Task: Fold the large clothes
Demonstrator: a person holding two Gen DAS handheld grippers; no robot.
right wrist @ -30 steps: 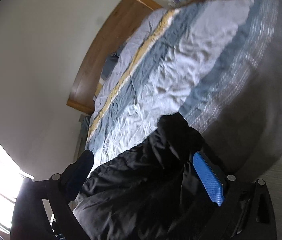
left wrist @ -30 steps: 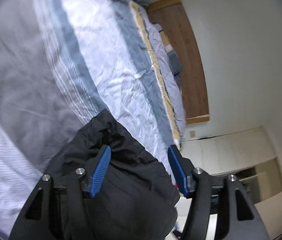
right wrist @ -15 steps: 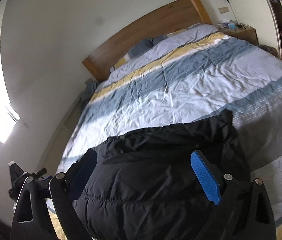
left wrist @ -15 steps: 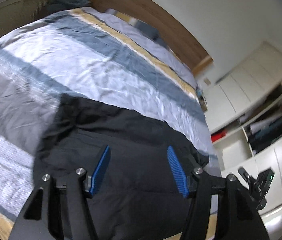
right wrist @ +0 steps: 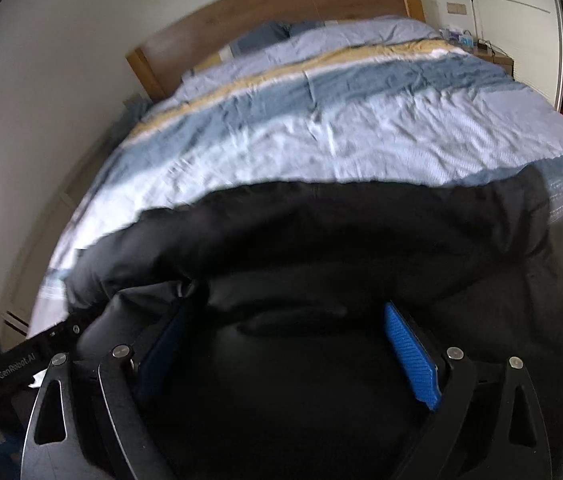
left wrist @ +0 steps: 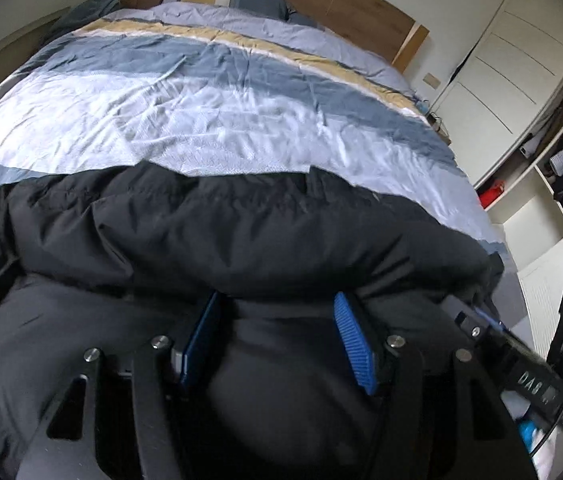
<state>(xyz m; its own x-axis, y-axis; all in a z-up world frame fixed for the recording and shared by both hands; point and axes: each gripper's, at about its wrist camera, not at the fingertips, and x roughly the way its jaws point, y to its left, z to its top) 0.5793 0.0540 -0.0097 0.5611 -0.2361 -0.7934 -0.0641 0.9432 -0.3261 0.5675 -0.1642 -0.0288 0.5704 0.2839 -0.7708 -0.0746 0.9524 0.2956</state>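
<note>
A big black puffy jacket (left wrist: 241, 248) lies across the near end of the bed (left wrist: 217, 92), filling the lower half of both views. The bed has a striped cover in blue, white and yellow, and a brown wooden headboard (right wrist: 281, 8) stands at the top of the frame. The left gripper (left wrist: 277, 336) sits low in the middle of its view, with its blue pads (left wrist: 353, 344) apart and a puffy fold of the jacket bulging between them. The right gripper (right wrist: 289, 352) looks the same in its own view, with jacket cloth between its blue pads (right wrist: 409, 356). It is too hard to tell if either one is pinching the cloth. A white wardrobe (left wrist: 521, 60) stands at the upper right of the left view.
</note>
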